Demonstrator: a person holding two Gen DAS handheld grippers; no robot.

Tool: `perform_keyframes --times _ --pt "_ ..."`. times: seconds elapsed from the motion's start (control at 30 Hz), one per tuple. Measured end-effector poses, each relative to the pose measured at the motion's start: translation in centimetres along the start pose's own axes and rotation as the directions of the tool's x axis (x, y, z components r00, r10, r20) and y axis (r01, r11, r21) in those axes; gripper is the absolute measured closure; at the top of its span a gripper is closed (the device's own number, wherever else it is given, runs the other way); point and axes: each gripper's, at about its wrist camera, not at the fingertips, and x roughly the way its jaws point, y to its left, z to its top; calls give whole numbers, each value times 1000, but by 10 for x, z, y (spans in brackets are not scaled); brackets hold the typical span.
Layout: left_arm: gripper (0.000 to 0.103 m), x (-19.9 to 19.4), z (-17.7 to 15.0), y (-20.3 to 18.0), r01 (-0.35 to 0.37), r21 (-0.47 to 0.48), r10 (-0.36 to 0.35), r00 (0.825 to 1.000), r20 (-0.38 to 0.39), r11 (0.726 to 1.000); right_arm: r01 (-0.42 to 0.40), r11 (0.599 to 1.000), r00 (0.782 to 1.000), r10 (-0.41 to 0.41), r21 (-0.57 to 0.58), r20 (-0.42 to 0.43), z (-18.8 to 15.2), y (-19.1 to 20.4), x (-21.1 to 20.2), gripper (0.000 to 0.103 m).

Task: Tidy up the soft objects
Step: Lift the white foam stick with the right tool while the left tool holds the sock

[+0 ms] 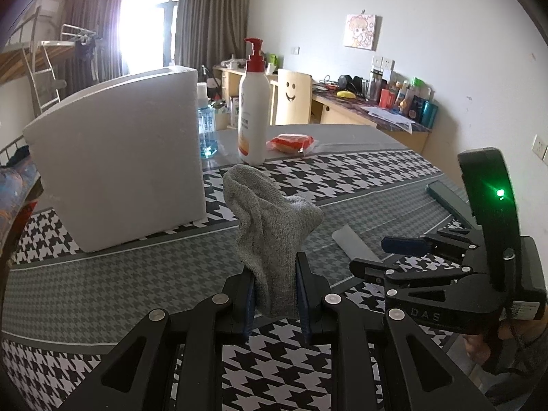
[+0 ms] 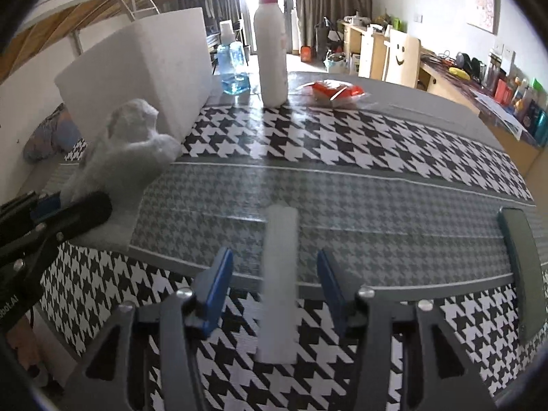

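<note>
Pinching grey sock [image 1: 274,226] upright, left hand-held gripper [image 1: 275,299], right hand-held gripper [image 2: 274,294] spread

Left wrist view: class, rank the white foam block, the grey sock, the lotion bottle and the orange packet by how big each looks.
1. White foam block: largest.
2. Grey sock, held in the left tool; being nearest the camera inflates it.
3. Lotion bottle: farther back, so its true rank against the sock is unsure.
4. Orange packet: smallest.

Bright window [image 1: 147,24] between grey curtains [image 1: 209,17] — desk [image 1: 373,116] along white wall [image 1: 445,34].
</note>
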Motion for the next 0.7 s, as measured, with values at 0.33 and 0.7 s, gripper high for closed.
perform_keyframes --times 0.33,0.7 --pt "81 0 2 -1 -7 8 7 1000 4 1000 -16 1000 999 16 11 -33 -5 -6 6 81" --pt "81 -16 15 4 -42 18 41 997 58 999 -47 999 995 48 -16 89 11 6 -33 84"
